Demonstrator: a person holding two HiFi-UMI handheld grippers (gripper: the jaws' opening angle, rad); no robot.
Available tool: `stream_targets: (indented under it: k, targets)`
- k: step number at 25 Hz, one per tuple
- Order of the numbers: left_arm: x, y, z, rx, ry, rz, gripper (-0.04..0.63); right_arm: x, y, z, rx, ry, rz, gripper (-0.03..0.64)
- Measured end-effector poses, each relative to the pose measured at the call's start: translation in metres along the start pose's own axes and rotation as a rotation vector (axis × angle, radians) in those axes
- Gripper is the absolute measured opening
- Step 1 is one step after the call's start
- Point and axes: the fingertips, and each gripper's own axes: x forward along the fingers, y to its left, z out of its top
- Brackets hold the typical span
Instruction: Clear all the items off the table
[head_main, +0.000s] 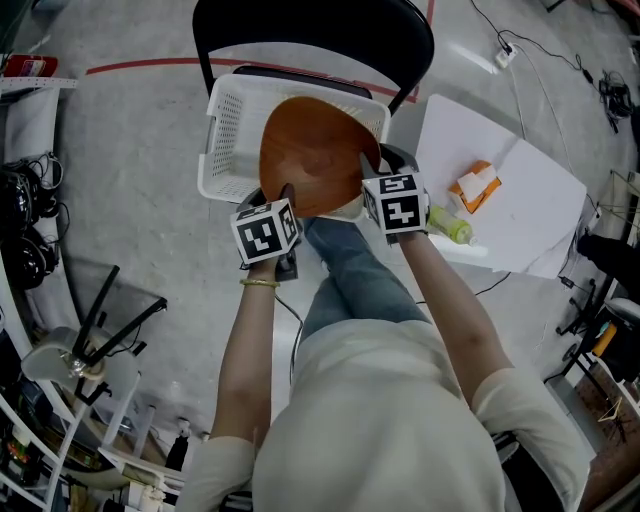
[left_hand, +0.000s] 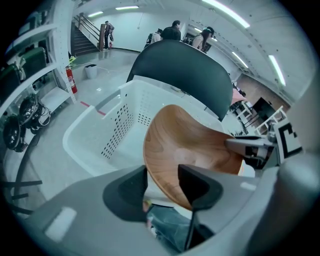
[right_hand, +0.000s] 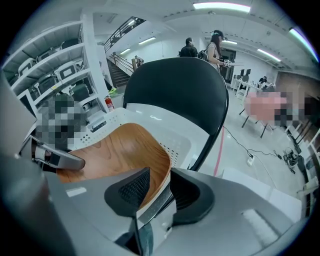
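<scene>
In the head view, a round wooden plate (head_main: 318, 155) lying across the right part of the white perforated basket (head_main: 225, 130), with the near edge reaching the near rim of the basket. Basket placed on the seat of a black chair (head_main: 310, 40), directly in front of the person's knees (head_main: 345, 260).

Left tongs (left_hand: 162, 175) at the near-left edge of the plate, standing wide apart. Plate rim between the two pads, with a clear gap on the left side and no pressing to be seen.

Right tongs (right_hand: 160, 182) at the near-right edge of the plate, also apart but less wide. Between them the wooden rim together with a strip of the basket's white wall. Inner pad just beside the wood, outer pad a little away from the white strip, so no firm hold visible.

Both tongs pointing steeply down, marker cubes (head_main: 265, 232) turned up toward the head camera.

To the right of the chair, the white desk (head_main: 530, 190), carrying an orange packet (head_main: 475, 187) and a yellow-green bottle (head_main: 450, 225) near the corner closest to the chair, well apart from the basket.

Behind, in the gripper views, shelves (right_hand: 60, 65), a stairway (left_hand: 82, 35) and several standing people (left_hand: 172, 31).
</scene>
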Motion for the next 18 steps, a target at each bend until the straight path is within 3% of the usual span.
stream_targets:
  k: [8, 18]
  targets:
    - [0.000, -0.001, 0.003, 0.002, -0.016, -0.009, 0.212, -0.003, 0.004, 0.014, -0.082, -0.048, -0.009, 0.124]
    - [-0.002, -0.011, 0.005, 0.018, -0.023, -0.016, 0.204, -0.006, 0.011, 0.016, -0.095, -0.054, 0.009, 0.124]
